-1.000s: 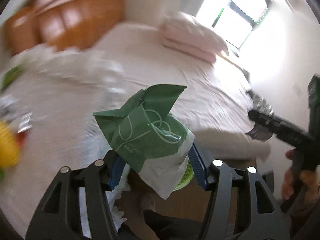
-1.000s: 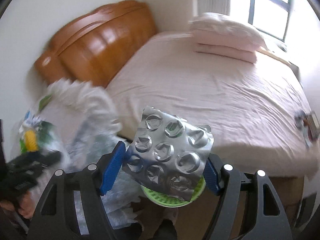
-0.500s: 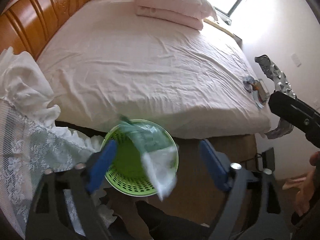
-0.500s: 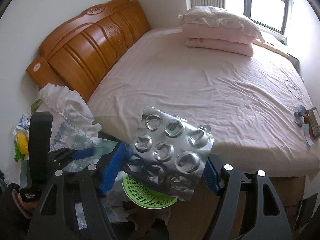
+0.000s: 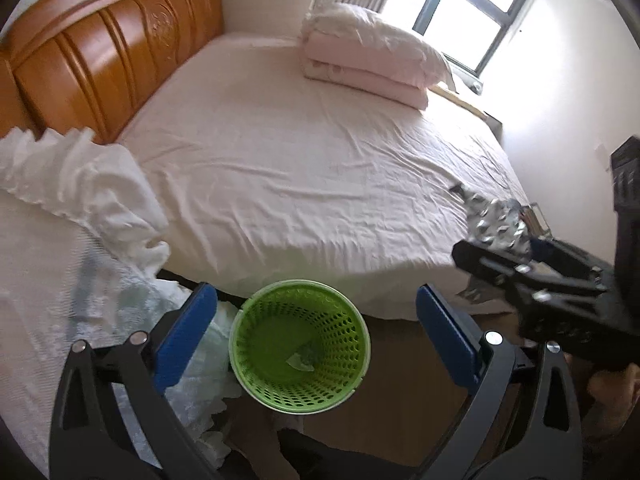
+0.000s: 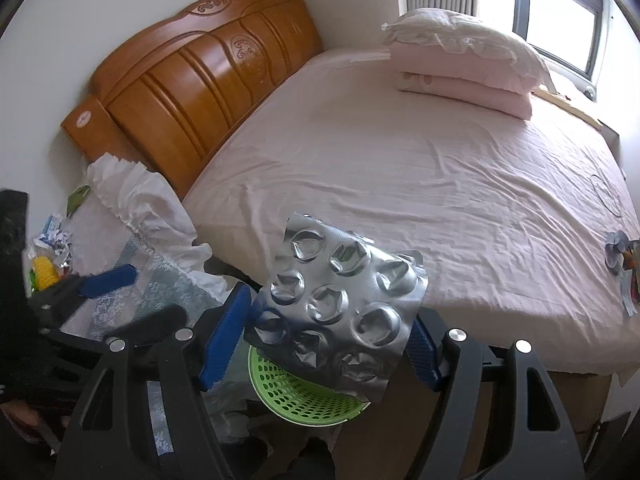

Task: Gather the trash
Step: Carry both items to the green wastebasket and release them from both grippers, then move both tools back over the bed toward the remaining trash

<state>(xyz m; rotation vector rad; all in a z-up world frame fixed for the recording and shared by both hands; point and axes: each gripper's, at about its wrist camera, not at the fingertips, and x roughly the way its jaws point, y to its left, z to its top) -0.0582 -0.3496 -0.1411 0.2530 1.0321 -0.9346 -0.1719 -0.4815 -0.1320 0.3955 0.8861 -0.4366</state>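
- The bed [image 5: 304, 168] fills both views: a wide mattress under a pale pink sheet, softly creased, with a carved, glossy orange-brown wooden headboard [image 5: 100, 48] at its far end.
- A folded pink quilt with a frilled white pillow [image 5: 372, 52] on top sits near the window [image 5: 476, 12], whose frame is dark.
- Beside the bed, a white cloth [image 5: 76, 196] with ruffled edge and lacy, patterned weave drapes over a low surface.
- Only the right wrist view shows, at the far end of that cloth, a small heap of crumpled wrappers [image 6: 50, 248] and something yellow and ribbed.
- The green basket [image 5: 299, 346], round plastic with a perforated mesh wall, stands on the wooden floor against the bed's side. The left wrist view looks straight into it and shows a scrap lying at the bottom; the right wrist view shows only part of its rim.
- The left gripper [image 5: 316, 332] has blue pads on black arms; its jaws have just been opening and stand spread wide above the basket with nothing between them.
- The right gripper [image 6: 328, 336] pinches a blister pack [image 6: 336, 308], a crinkled silver foil sheet with round, crushed pockets, hanging over the basket's edge.
- Small bits of litter [image 6: 620, 256] lie at the bed's right edge.
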